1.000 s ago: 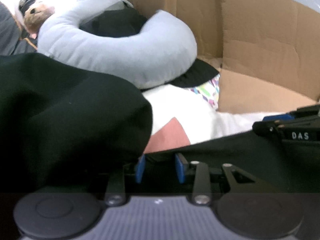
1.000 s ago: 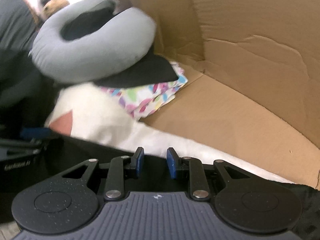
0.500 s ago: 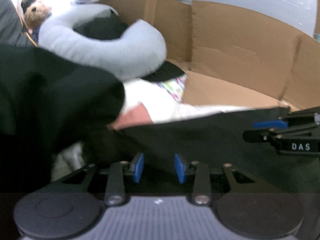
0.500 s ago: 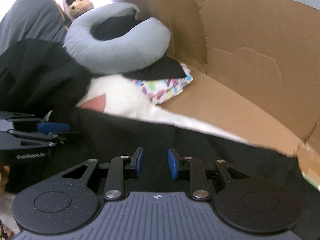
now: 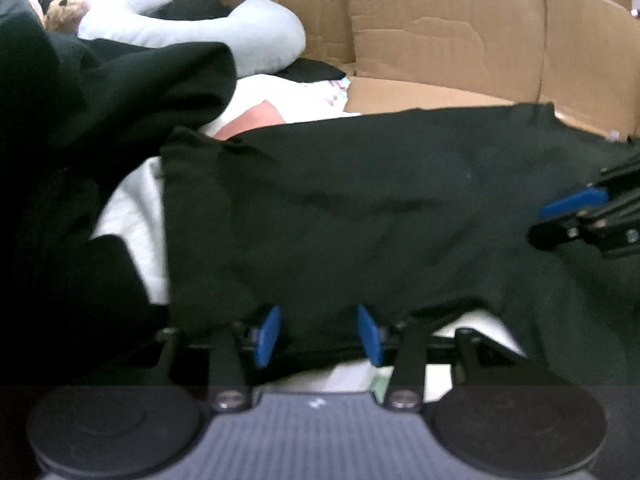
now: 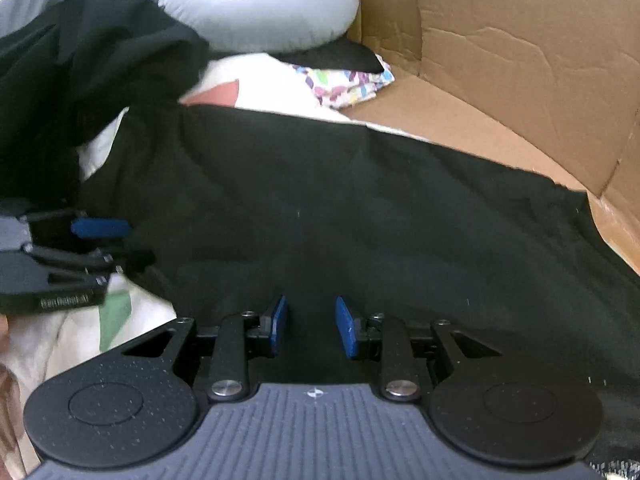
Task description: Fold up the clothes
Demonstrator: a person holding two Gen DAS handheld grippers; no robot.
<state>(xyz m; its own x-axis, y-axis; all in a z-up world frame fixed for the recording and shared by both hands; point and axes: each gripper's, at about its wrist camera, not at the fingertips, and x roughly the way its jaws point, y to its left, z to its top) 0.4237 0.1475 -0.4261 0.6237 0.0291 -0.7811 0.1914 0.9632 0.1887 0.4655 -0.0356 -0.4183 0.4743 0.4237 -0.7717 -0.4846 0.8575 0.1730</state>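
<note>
The left gripper (image 5: 318, 334) points down at the near hem of a black garment (image 5: 360, 208), and its jaws are opening: the blue pads (image 5: 267, 334) stand well apart with the cloth's edge lying loosely between them, not pinched. Just beneath its fingers a strip of white bedding (image 5: 132, 208) shows through. The right gripper (image 6: 310, 326) sits beside it at the same hem, its blue pads (image 6: 346, 328) parted by a moderate gap over the dark fabric; the cloth passes under and between them, but the pads do not press together on it, and whether a fold is caught low down cannot be told. Each gripper appears at the edge of the other's view, the left one at the left side of the right wrist view and the right one at the right side of the left wrist view, both resting at the garment's sides. The black garment lies spread out flat and wide across the bedding, its far edge reaching the floor of an opened cardboard box (image 6: 500, 60). To the left a second heap of dark cloth (image 5: 100, 92) is bunched up. Beyond it lie a pale grey U-shaped pillow (image 6: 256, 20), a folded colourful patterned cloth (image 6: 348, 82) and, far off, a small plush toy (image 5: 64, 10).
</note>
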